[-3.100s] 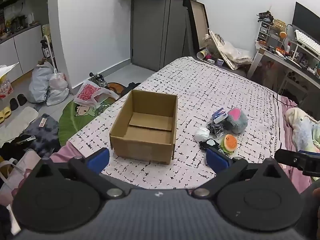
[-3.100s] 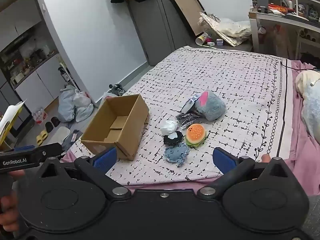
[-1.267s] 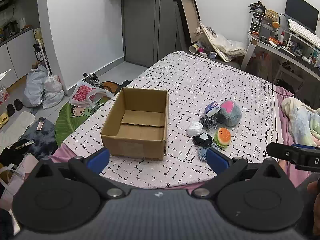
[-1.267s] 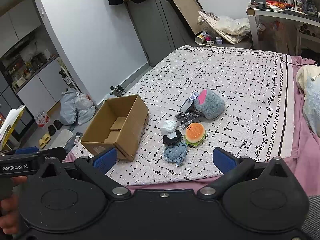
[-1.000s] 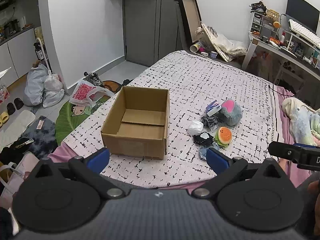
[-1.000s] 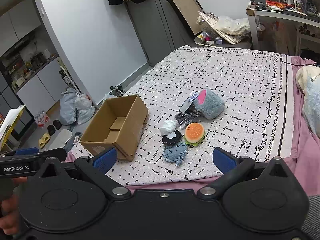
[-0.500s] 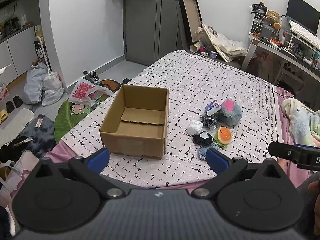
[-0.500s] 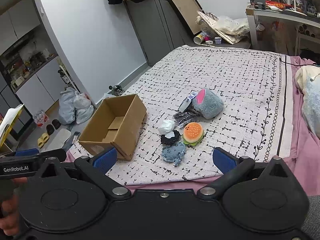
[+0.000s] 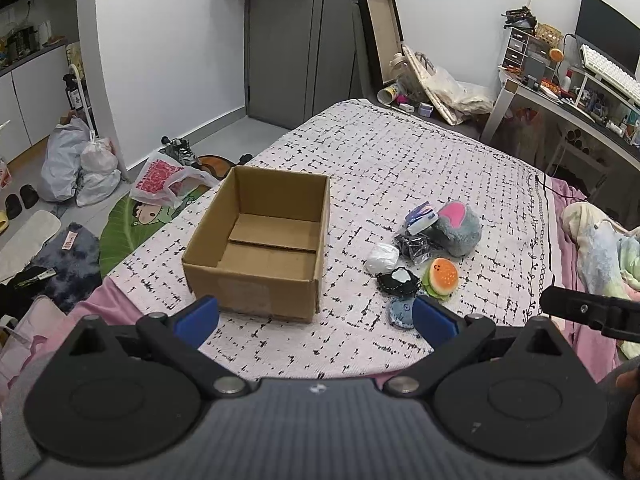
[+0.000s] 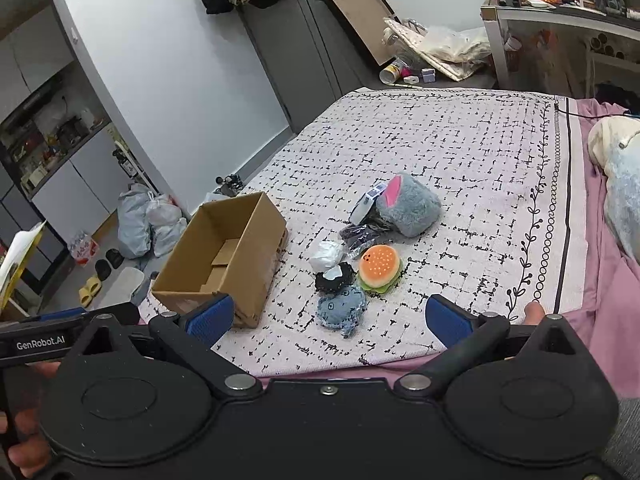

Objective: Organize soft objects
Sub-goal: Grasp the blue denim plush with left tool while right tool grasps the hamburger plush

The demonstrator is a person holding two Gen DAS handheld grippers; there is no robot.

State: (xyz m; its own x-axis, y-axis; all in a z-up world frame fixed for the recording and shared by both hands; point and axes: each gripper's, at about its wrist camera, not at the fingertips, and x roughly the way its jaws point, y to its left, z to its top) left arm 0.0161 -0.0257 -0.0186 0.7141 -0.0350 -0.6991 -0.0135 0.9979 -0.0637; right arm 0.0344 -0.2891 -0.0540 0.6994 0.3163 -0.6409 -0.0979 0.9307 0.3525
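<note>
An empty open cardboard box stands on the bed's patterned spread. Right of it lies a cluster of soft toys: a grey plush with a pink patch, a burger plush, a black fuzzy toy, a blue plush, a white wad and a dark plastic packet. My left gripper is open above the near bed edge, in front of the box. My right gripper is open too, nearest the blue plush. Both hold nothing.
The bed's near edge runs just ahead of both grippers. Bags, shoes and a green mat lie on the floor left of the bed. A desk stands at the far right, bedding on the right.
Both views have drifted slightly, so the box and toys sit a little lower and left in frame than three seconds ago. Both grippers stay open; nothing on the bed has moved.
</note>
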